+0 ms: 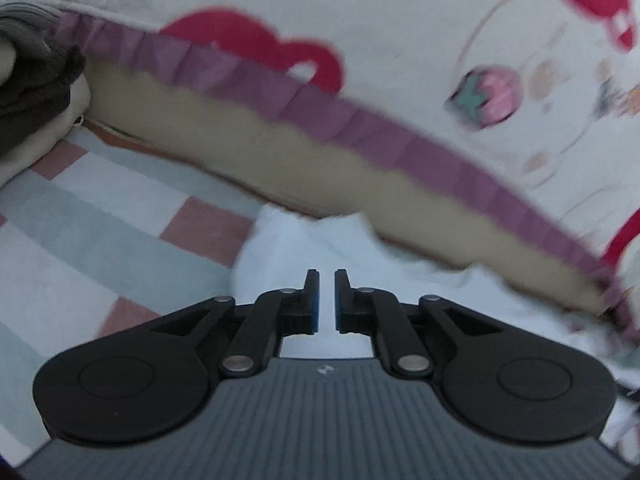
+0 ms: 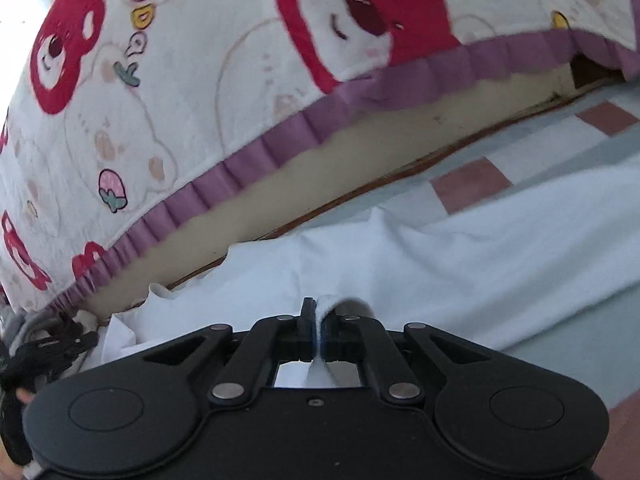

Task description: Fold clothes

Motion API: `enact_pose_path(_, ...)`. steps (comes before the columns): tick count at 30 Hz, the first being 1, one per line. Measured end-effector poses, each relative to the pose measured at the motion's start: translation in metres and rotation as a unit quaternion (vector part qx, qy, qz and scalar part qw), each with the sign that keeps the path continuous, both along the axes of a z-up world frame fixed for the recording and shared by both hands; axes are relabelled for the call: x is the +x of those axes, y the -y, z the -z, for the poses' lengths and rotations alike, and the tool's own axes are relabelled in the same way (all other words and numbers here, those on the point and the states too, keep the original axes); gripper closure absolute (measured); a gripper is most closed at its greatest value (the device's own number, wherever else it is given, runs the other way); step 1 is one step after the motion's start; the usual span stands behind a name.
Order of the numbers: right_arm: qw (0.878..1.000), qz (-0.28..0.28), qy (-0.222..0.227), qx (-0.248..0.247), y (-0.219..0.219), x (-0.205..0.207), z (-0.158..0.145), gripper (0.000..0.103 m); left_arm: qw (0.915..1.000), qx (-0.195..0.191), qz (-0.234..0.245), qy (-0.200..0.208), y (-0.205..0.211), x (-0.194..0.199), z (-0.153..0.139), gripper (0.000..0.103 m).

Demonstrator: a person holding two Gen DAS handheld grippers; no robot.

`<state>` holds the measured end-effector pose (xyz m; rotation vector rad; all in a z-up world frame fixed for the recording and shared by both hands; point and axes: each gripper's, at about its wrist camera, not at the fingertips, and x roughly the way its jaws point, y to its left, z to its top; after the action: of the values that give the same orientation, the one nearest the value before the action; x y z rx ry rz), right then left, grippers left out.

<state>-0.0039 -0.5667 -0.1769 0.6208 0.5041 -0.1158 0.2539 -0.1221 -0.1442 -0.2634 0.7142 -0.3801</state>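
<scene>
White garment (image 1: pixel 304 240) lies on the striped sheet (image 1: pixel 100 208) below the bear-print cover (image 1: pixel 400 20); in the left wrist view I see my left hand-held gripper (image 1: pixel 327 300) above it, jaws at a narrow gap, nothing between them. In the right wrist view, my right hand-held gripper (image 2: pixel 318 332) is clamped on a fold of the white garment (image 2: pixel 440 256).

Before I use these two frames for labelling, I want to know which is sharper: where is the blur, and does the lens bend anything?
Left wrist view: the bear-print blanket and its purple frill are smeared by motion, while the left tool stays crisp. Right wrist view: sharper overall, the white garment readable. Both views: fisheye curves the straight frill edge.
</scene>
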Motion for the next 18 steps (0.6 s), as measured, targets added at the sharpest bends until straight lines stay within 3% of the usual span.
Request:
enact_pose_path(2,1.0,0.001,0.002,-0.003,0.001,0.003,-0.003,0.099,0.9983,0.055,0.015,0.009,0.006,0.01,0.004,0.077)
enact_pose_path(4,1.0,0.0,-0.004,-0.008,0.003,0.005,-0.002,0.099,0.9927,0.113,0.034,0.027,0.014,0.014,0.007,0.075)
enact_pose_path(6,1.0,0.001,-0.011,-0.01,0.004,0.006,-0.001,0.099,0.9829,0.165,0.06,0.057,0.02,0.011,0.009,0.065)
enact_pose_path(7,1.0,-0.001,-0.014,-0.012,0.004,0.007,-0.001,0.099,0.9795,0.178,0.069,0.065,0.022,0.01,0.01,0.056)
enact_pose_path(12,1.0,-0.012,-0.019,-0.016,0.004,0.011,-0.002,0.098,0.9796,0.183,0.067,0.048,0.024,0.026,0.018,0.048)
enact_pose_path(13,1.0,-0.017,-0.017,-0.015,0.004,0.012,-0.003,0.098,0.9808,0.179,0.062,0.046,0.024,0.031,0.019,0.049)
enact_pose_path(14,1.0,-0.021,-0.015,-0.016,0.003,0.012,-0.004,0.098,0.9814,0.174,0.067,0.044,0.024,0.036,0.021,0.072)
enact_pose_path(15,0.999,-0.028,-0.011,-0.02,0.001,0.014,-0.007,0.098,0.9789,0.18,0.089,0.037,0.025,0.041,0.022,0.101)
enact_pose_path(16,0.999,-0.035,-0.007,-0.026,-0.001,0.015,-0.011,0.098,0.9741,0.197,0.104,0.04,0.027,0.043,0.022,0.098)
enact_pose_path(18,0.998,-0.046,0.011,-0.032,-0.005,0.018,-0.022,0.099,0.9724,0.202,0.1,0.059,0.021,0.041,0.016,0.098)
